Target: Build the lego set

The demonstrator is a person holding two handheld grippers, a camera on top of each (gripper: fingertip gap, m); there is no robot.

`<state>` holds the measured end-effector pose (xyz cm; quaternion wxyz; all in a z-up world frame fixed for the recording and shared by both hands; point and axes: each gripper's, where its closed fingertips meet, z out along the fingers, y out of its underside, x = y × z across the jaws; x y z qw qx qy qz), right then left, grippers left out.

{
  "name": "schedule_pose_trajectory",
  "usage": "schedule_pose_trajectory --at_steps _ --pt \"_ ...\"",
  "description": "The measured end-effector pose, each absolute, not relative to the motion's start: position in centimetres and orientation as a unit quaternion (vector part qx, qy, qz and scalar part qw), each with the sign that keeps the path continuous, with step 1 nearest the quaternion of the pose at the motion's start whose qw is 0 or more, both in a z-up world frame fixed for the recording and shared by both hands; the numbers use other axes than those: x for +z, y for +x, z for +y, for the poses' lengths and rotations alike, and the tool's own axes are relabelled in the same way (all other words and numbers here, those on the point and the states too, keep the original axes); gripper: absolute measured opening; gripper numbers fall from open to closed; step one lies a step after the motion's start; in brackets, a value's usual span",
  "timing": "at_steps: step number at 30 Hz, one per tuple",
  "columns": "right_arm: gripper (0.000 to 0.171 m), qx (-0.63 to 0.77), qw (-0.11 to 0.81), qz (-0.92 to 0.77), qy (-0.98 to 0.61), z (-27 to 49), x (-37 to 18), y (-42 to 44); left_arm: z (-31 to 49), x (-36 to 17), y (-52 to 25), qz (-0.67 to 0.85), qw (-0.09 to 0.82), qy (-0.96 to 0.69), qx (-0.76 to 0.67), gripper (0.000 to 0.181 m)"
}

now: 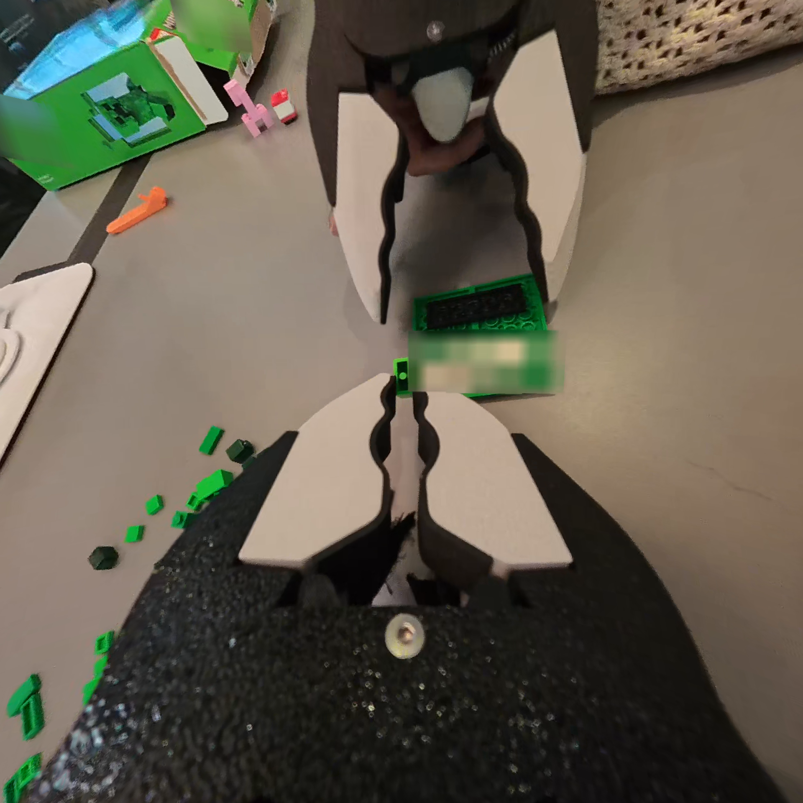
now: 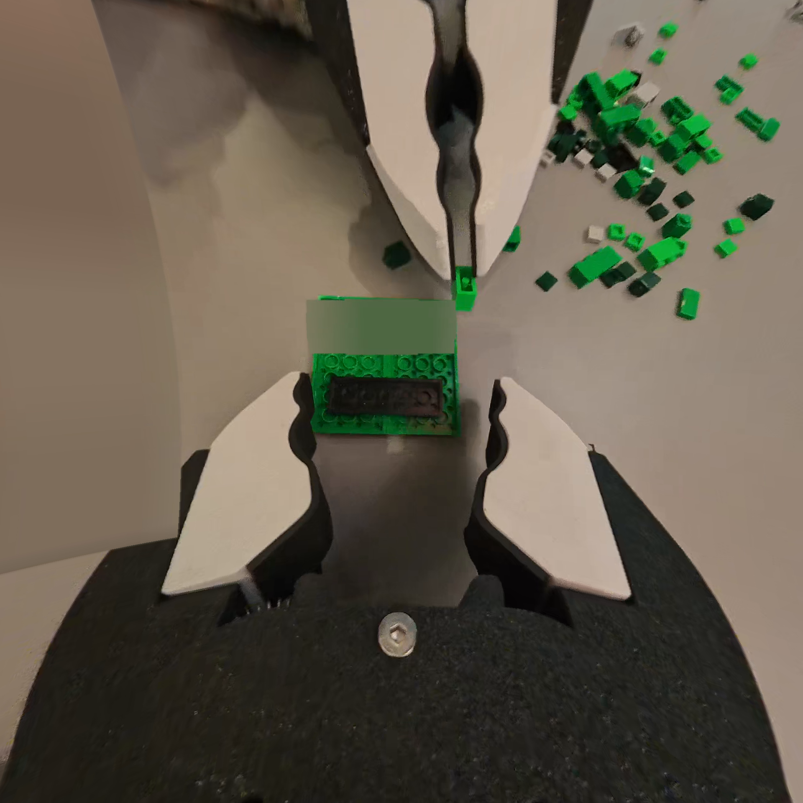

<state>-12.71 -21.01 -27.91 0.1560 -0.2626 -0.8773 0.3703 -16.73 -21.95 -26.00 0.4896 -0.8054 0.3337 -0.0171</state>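
Note:
A green base plate [image 2: 347, 417] with a black plate [image 2: 384, 397] on top lies on the grey table; a blurred patch hides its far part. My right gripper [image 2: 399, 391] is open and straddles the plate's near end, its left finger by the plate's edge and its right finger apart from it. My left gripper [image 1: 404, 386] is shut on a small green brick [image 1: 402, 376] and holds it at the plate's far corner. From the right wrist view the left gripper [image 2: 462, 269] points at me with the brick [image 2: 464, 293] at its tips. The base plate [image 1: 512, 323] and the right gripper [image 1: 465, 310] also show in the left wrist view.
A pile of loose green, dark green and grey bricks [image 2: 643, 143] lies beside the left gripper, also seen in the left wrist view [image 1: 208, 478]. Farther off are a green box [image 1: 108, 117], a pink figure [image 1: 254, 111], a red-and-white figure [image 1: 283, 106], an orange separator tool [image 1: 139, 213] and a white board [image 1: 39, 330]. The tips of one gripper are about 5 centimetres away from the tips of the other.

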Motion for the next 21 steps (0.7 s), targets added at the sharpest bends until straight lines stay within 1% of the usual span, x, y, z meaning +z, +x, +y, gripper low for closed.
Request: schedule_pose_trajectory --at_steps 4,7,9,14,17,21 --pt "0.077 0.352 0.133 -0.888 -0.263 -22.0 -28.7 -12.6 -22.1 -26.4 -16.3 0.343 0.476 -0.81 -0.023 0.007" --pt "0.067 0.344 0.119 -0.888 -0.28 -22.1 -28.8 -12.7 -22.1 -26.4 -16.1 0.345 0.473 -0.811 -0.025 0.007" --pt "0.067 0.333 0.12 -0.891 -0.283 -22.1 -28.8 -12.7 -22.1 -26.3 -16.1 0.344 0.475 -0.81 -0.029 0.007" --pt "0.066 0.324 0.159 -0.895 -0.261 -21.5 -28.3 -12.8 -22.1 -25.8 -16.3 0.333 0.483 -0.809 -0.032 0.007" --pt "0.066 0.342 0.156 -0.888 -0.264 -21.6 -27.7 -12.8 -22.0 -25.5 -16.5 0.328 0.488 -0.808 -0.032 0.007" --pt "0.066 0.342 0.138 -0.892 -0.261 -22.0 -28.1 -12.4 -22.1 -26.0 -16.4 0.333 0.471 -0.816 -0.037 0.007"
